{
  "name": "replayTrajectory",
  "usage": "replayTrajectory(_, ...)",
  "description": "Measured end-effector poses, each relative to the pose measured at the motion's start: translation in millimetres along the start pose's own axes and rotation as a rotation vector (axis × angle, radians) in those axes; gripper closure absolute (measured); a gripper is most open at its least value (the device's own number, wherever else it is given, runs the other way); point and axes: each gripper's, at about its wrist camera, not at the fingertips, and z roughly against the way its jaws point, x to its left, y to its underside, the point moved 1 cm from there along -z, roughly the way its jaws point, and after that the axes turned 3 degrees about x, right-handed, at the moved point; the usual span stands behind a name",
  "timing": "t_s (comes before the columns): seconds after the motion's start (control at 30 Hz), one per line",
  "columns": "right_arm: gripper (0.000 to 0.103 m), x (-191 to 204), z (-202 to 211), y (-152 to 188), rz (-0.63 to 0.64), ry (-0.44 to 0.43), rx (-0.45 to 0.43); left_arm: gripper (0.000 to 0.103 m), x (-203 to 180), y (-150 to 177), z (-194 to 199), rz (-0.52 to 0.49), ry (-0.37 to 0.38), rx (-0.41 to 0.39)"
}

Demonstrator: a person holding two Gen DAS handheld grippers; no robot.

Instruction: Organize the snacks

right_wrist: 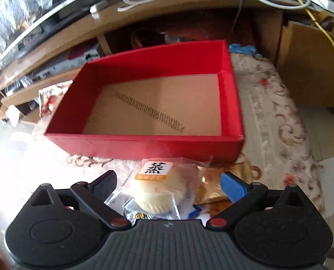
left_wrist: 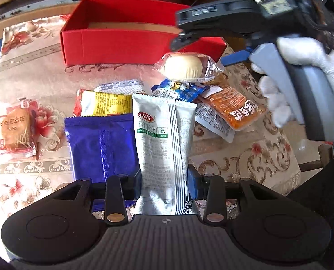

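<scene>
Currently: one red box [right_wrist: 144, 144], empty, at 12 o'clock of both grippers.
Left gripper [left_wrist: 164, 180] clamped on one white packet [left_wrist: 162, 139], long axis toward the box. Right gripper [right_wrist: 169, 184], jaws apart, straddles one steamed cake [right_wrist: 157, 191] unclamped; nearer the box.

Matt red cardboard box [right_wrist: 144, 145], glossy blue foil packet [left_wrist: 101, 144]
</scene>
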Motion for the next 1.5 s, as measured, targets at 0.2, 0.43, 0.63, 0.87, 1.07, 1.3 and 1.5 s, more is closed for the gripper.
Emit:
replayTrajectory(0.2,0.025,-5.1,-15.3,3.1,0.010,-0.025,0.048,0.056,3.6,-0.2,-2.2,0.007,0.000,0.009)
replayTrajectory(0.43,0.035,-10.1,14.3,28.6,0.103,-0.010,0.041,0.055,1.1,0.6,4.4,-0.008,-0.009,-0.010)
replayTrajectory(0.63,0.040,-22.0,35.7,46.1,0.112,-0.007,0.067,0.058,-1.0,6.7,11.8,-0.011,-0.044,-0.034)
replayTrajectory(0.87,0.035,-13.0,37.3,62.1,0.180,0.013,0.091,0.056,-2.7,11.9,10.2,-0.019,-0.050,-0.017)
replayTrajectory(1.07,0.024,1.4,17.5,59.6,0.261,0.030,0.114,0.038,-16.1,12.5,-1.0,-0.105,-0.047,-0.003)
replayTrajectory(1.3,0.031,10.3,11.8,65.5,0.350,0.047,0.129,0.024,-32.3,15.9,-19.1,-0.183,-0.078,0.040)
replayTrajectory(1.5,0.037,3.7,23.0,71.7,0.352,0.047,0.124,0.045,-29.4,12.3,-26.7,-0.139,-0.110,0.065)
